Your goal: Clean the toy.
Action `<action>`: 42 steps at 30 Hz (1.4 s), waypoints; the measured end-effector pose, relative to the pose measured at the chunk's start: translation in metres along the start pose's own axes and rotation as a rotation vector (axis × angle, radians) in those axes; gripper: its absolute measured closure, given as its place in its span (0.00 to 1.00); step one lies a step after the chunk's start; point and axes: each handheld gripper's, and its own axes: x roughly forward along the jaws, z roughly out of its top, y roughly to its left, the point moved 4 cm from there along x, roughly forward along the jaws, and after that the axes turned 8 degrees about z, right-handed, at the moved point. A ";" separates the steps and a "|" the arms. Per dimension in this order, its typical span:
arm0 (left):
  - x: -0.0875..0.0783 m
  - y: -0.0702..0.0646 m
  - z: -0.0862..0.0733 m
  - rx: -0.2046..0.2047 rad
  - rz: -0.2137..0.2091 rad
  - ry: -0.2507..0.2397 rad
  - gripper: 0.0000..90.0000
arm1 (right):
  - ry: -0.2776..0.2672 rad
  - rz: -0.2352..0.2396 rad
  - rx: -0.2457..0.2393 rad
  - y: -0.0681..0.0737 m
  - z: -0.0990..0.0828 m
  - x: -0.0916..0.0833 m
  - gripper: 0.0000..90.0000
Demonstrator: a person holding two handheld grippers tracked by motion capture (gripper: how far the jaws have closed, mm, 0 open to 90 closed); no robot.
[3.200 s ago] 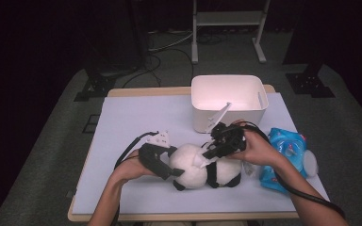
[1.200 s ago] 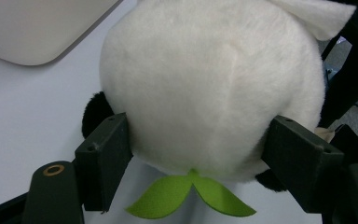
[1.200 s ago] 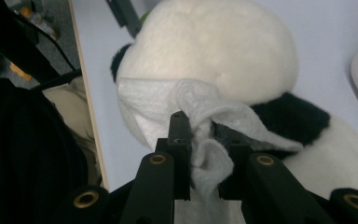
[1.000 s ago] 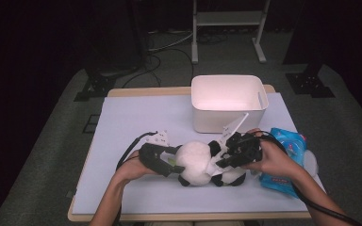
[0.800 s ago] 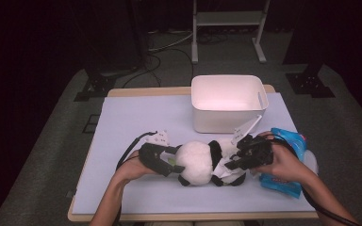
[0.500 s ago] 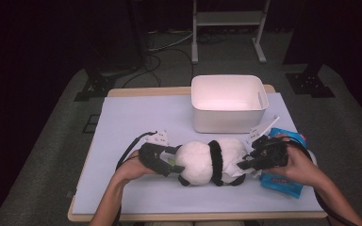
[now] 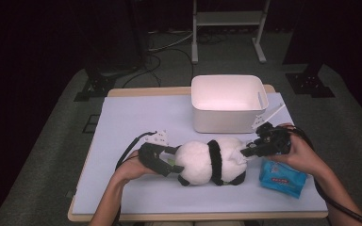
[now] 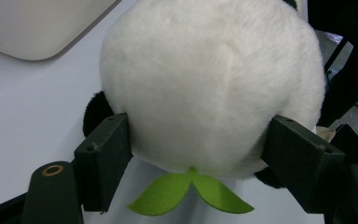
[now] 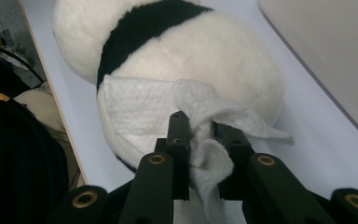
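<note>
Two grips at work: left gripper jaws clamped wide on plush panda lying mid-worktop; right gripper pinching white wipe narrowly. Keep head pinned — wipe with short, light strokes (fur snags easily).

A fluffy plush panda, a soft fibrous white wipe and a smooth matt plastic bin are seen.

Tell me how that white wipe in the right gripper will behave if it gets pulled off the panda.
The white wipe is probably floppy: it bunches and folds between the right gripper jaws. It likely weighs little, draping over the plush panda without denting it. It may cling to the fur rather than slide.
</note>
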 end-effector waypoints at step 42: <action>0.002 -0.003 0.004 0.014 0.004 -0.006 0.26 | 0.080 0.150 -0.241 0.065 0.097 0.079 0.86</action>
